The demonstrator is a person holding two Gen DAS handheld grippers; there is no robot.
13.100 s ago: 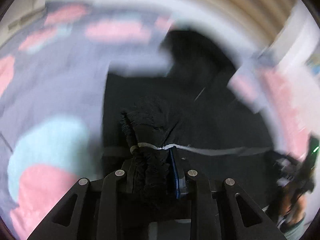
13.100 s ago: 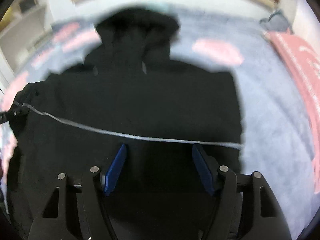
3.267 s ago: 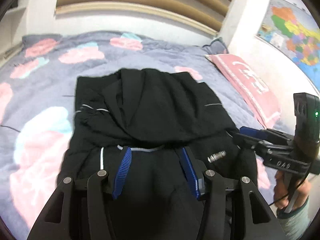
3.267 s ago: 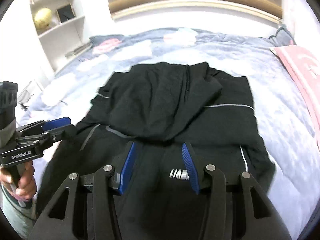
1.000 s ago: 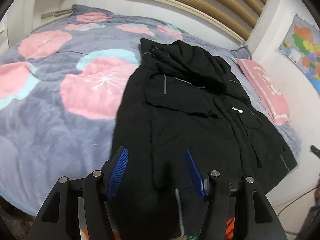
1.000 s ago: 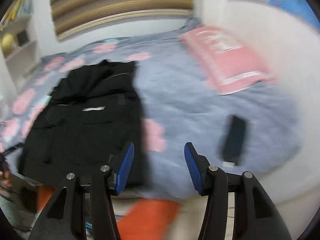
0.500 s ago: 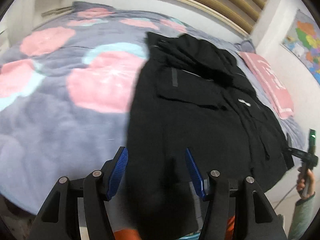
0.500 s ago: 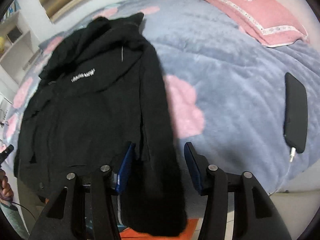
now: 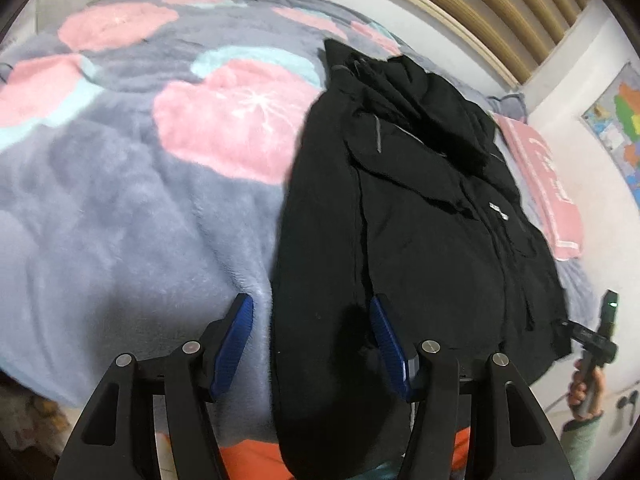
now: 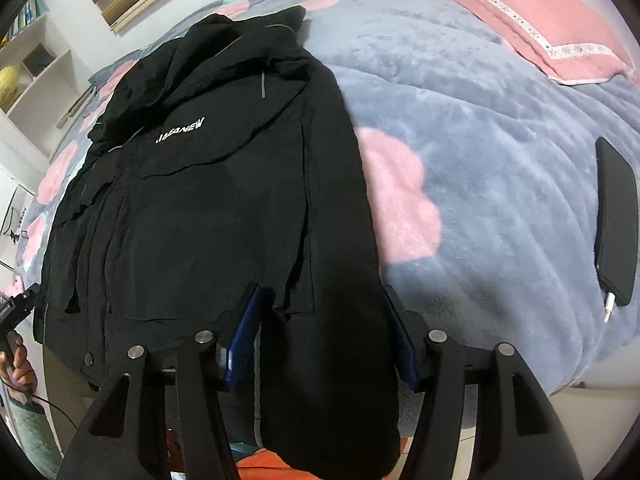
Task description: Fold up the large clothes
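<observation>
Left wrist view: your left gripper (image 9: 310, 334) hangs over the near edge of the bed (image 9: 120, 208), blue pads spread and pressing on nothing; the left-hand sleeve of the black jacket (image 9: 420, 216) runs up between them and drapes over the bed edge. The jacket lies lengthwise on the grey fleece blanket with pink and teal blossoms, hood toward the headboard (image 9: 460, 4). A pink pillow (image 9: 548, 188) lies at the far right corner of the bed; a wall map (image 9: 620, 120) hangs beyond it. At the right edge of this view your right hand (image 9: 586, 392) grips its tool by the jacket's hem corner. Right wrist view: your right gripper (image 10: 320, 336) straddles the jacket's other sleeve, where it hangs over the near edge; its jaws have just been opening, and whether the pads press the cloth you cannot tell from here. White lettering (image 10: 181, 134) sits on the jacket chest. A black phone (image 10: 616, 220) with a white cable lies near the right edge of the bed. A white shelf unit (image 10: 36, 68) stands at the upper left.
</observation>
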